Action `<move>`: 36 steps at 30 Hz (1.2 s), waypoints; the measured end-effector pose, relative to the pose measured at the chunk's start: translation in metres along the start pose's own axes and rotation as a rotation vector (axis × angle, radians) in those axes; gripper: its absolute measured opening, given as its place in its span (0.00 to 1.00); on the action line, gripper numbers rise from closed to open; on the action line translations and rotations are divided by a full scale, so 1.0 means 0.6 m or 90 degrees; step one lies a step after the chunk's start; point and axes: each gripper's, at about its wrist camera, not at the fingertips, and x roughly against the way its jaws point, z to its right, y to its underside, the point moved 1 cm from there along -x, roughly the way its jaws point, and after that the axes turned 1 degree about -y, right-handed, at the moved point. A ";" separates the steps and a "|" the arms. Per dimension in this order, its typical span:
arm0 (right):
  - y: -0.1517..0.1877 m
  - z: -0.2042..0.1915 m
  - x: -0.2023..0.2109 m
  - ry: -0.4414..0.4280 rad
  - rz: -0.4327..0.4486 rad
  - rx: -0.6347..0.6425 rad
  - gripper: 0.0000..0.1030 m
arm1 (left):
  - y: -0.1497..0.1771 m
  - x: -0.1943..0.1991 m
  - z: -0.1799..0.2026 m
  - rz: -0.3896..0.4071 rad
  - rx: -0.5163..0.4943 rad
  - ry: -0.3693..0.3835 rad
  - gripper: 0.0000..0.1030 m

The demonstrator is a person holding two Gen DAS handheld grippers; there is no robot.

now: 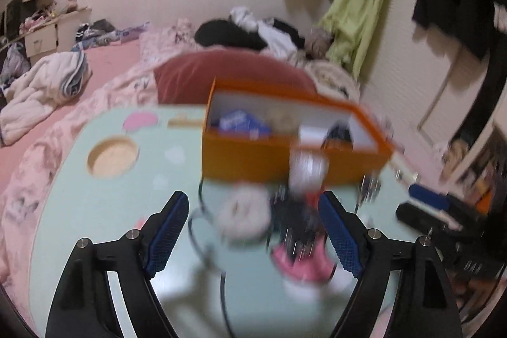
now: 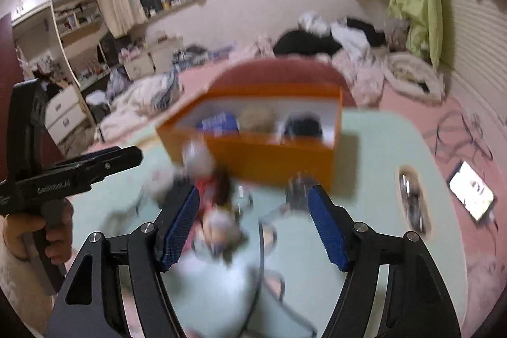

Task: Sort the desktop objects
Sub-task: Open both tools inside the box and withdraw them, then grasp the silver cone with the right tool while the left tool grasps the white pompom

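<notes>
Motion blur smears the small clutter (image 1: 285, 211) on the pale green bench (image 1: 111, 211) into shapeless white, black and pink. Beyond it, the orange cardboard box (image 1: 269, 160) holds a blue packet (image 1: 240, 120), something tan and something dark. Both the left hand-held gripper (image 1: 253, 230) and the right hand-held gripper (image 2: 253, 227) are spread, empty.

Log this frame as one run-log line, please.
left gripper: jaws open, empty | right gripper: jaws open, empty | orange box: on green table, partly filled | loose clutter: before box | blurred

Left claw (image 1: 253, 230) spread wide; right claw (image 2: 253, 227) spread wide, both empty.
</notes>
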 end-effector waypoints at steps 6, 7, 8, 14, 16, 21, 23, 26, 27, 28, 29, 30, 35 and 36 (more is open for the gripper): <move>0.046 0.018 -0.036 0.064 -0.090 -0.018 0.72 | 0.064 -0.042 0.004 -0.061 -0.022 -0.033 0.91; 0.048 0.018 -0.038 0.074 -0.094 -0.018 0.76 | 0.067 -0.050 0.009 -0.073 -0.038 -0.053 0.96; 0.048 0.014 -0.039 0.081 -0.097 -0.010 0.77 | 0.070 -0.055 0.015 -0.085 -0.054 -0.065 1.00; 0.057 -0.014 -0.048 0.127 -0.116 0.053 0.84 | 0.083 -0.057 0.023 -0.078 -0.082 -0.070 1.00; 0.060 -0.012 -0.047 0.126 -0.117 0.052 0.85 | 0.083 -0.055 0.022 -0.077 -0.083 -0.070 1.00; 0.061 -0.009 -0.045 0.126 -0.115 0.050 0.85 | 0.081 -0.056 0.022 -0.077 -0.083 -0.070 1.00; 0.059 -0.002 -0.042 0.121 -0.110 0.043 0.85 | 0.081 -0.056 0.022 -0.077 -0.083 -0.070 1.00; 0.058 0.002 -0.041 0.109 -0.104 0.031 0.85 | 0.082 -0.056 0.022 -0.077 -0.083 -0.070 1.00; 0.058 0.003 -0.040 0.107 -0.102 0.029 0.85 | 0.082 -0.056 0.021 -0.077 -0.083 -0.070 1.00; 0.056 0.003 -0.041 0.106 -0.102 0.028 0.85 | 0.082 -0.056 0.021 -0.077 -0.083 -0.070 1.00; 0.056 0.003 -0.041 0.106 -0.102 0.027 0.85 | 0.082 -0.056 0.021 -0.077 -0.083 -0.070 1.00; 0.055 0.003 -0.041 0.104 -0.102 0.025 0.85 | 0.082 -0.056 0.021 -0.077 -0.083 -0.069 1.00; 0.037 0.026 -0.044 0.064 -0.099 -0.027 0.85 | 0.082 -0.056 0.021 -0.077 -0.083 -0.069 1.00; 0.029 0.036 -0.046 0.067 -0.098 -0.047 0.85 | 0.082 -0.056 0.021 -0.077 -0.083 -0.069 1.00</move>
